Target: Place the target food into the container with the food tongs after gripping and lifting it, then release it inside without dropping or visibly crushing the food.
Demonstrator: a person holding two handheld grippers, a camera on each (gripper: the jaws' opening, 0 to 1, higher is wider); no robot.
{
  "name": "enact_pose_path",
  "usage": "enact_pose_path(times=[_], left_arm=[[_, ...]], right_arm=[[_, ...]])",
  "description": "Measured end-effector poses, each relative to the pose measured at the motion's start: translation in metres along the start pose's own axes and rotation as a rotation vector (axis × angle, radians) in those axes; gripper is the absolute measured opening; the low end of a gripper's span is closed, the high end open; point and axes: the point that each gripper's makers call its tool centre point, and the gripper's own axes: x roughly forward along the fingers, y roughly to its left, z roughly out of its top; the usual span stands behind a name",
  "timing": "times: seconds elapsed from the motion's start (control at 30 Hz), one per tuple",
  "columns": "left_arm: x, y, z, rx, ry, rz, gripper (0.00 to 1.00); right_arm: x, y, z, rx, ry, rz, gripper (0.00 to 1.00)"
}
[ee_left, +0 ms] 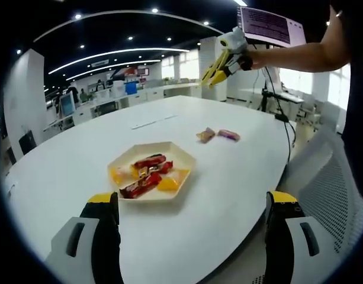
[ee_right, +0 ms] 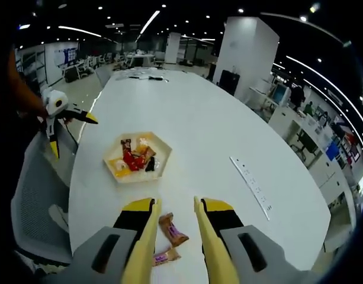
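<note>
Premises: an open-plan office. A large white meeting table (ee_right: 187, 118) stands in the foreground, with rows of desks carrying computer monitors (ee_left: 67, 104) behind it and a mesh office chair (ee_left: 332, 195) alongside. Curved strip lights (ee_left: 119, 53) and recessed spots are fitted to a dark ceiling.

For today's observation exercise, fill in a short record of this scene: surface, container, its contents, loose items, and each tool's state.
surface: white table
container: pale hexagonal tray, left of the loose snacks in the left gripper view
contents: several wrapped snacks, red and yellow
loose items: two wrapped snacks on the table outside the tray
left tool: open, empty
right tool: open, above the loose snacks, empty
</note>
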Motion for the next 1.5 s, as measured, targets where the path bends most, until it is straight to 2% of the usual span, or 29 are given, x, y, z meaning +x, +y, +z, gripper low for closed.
enact_pose_path(times=[0.33,0.7,1.03,1.5], left_arm=[[0.001,0.0,-0.002,-0.001,0.01,0.0,0.99],[0.001,0.0,-0.002,-0.001,0.011,0.002,0.99],[0.001,0.0,-0.003,-0.003,0.017,-0.001,0.99],[0.002,-0.001,-0.006,0.002,0.031,-0.004,0.99]], right_arm=[[0.002,-0.002,-0.009,0.004,0.006,-0.007,0.3],[0.016,0.009,-0.032,-0.005,0.028,0.025,0.3],[0.026,0.009,-0.042,-0.004,0.021,0.037,0.3],[0.045,0.013,-0.064,0.007,0.041,0.062,0.29]])
